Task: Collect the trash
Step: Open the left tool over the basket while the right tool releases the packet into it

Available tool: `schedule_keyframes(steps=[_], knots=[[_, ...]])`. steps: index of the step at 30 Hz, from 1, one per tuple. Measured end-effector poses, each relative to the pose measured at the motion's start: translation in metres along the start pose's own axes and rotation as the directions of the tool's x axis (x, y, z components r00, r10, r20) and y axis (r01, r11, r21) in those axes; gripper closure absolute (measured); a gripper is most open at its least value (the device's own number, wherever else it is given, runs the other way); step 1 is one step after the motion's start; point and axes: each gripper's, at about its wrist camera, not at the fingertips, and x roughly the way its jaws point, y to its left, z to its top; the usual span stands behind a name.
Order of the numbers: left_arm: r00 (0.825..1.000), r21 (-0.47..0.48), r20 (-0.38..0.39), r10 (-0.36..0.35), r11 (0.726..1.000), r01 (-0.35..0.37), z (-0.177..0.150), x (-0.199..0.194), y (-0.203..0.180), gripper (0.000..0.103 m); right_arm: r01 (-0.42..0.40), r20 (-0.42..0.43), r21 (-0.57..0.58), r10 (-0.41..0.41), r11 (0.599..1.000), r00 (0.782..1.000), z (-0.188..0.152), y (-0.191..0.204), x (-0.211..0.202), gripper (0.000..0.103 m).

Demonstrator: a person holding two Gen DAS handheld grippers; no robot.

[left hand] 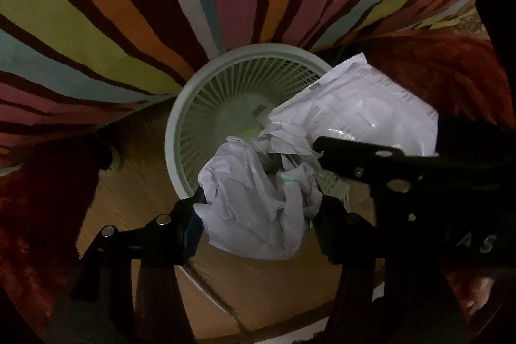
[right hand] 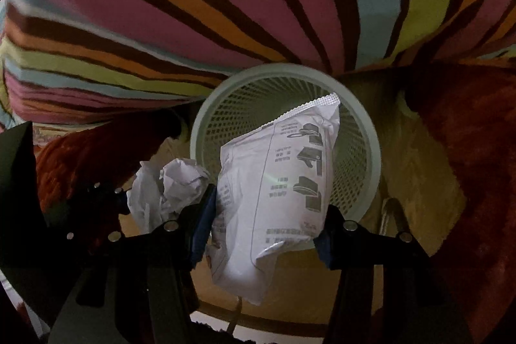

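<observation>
On the left, the left gripper (left hand: 258, 215) is clamped narrow on a crumpled paper wad (left hand: 254, 208), pads pressed into its sides. The wad hangs over the near rim of the bin (left hand: 180, 118), part of it still outside the opening. In the right wrist view the same wad (right hand: 167, 189) shows left of the bin (right hand: 371, 150), beside the rim, not over the middle.

In the middle stands the bin, a pale mesh wastebasket on a tan floor (left hand: 138, 176). It looks almost empty; something small and greenish lies at the bottom, too blurred to name. A striped cloth (left hand: 129, 5) hangs behind it, touching or nearly touching the far rim, and a red rug (left hand: 38, 199) lies on both sides.

On the right, the right gripper (right hand: 264, 231) is closed tight on a white printed pouch (right hand: 277, 189), gripped low so that its serrated top reaches out over the bin's mouth. In the left wrist view the pouch (left hand: 364, 108) lies across the right rim, and the right gripper's black frame (left hand: 403, 173) sits just beside the left one.

Risks, as I judge them:
- The wad, let go here, may catch the near rim and roll onto the floor.
- The pouch is long and stiff; dropped flat, it could bridge the rim or tip outward.
- The two grippers are close together; opening both at once could knock them together.
- The light bin might tip if a finger hits its rim.
</observation>
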Motion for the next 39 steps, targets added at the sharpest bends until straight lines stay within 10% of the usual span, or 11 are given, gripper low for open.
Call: schedule_keyframes(steps=[30, 35, 39], knots=[[0.964, -0.15, -0.252, -0.082, 0.988, 0.045, 0.016, 0.09, 0.023, 0.042, 0.061, -0.246, 0.159, -0.02, 0.985, 0.969, 0.03, -0.026, 0.098, 0.051], [0.952, -0.148, -0.3, -0.066, 0.989, 0.022, 0.012, 0.1, 0.022, 0.021, 0.142, -0.251, 0.167, -0.097, 0.976, 0.963, 0.03, -0.029, 0.107, 0.017], [0.96, -0.152, -0.268, -0.081, 0.988, 0.041, 0.012, 0.098, 0.022, 0.015, 0.152, -0.222, 0.215, -0.103, 0.965, 0.97, 0.032, -0.037, 0.101, 0.014]])
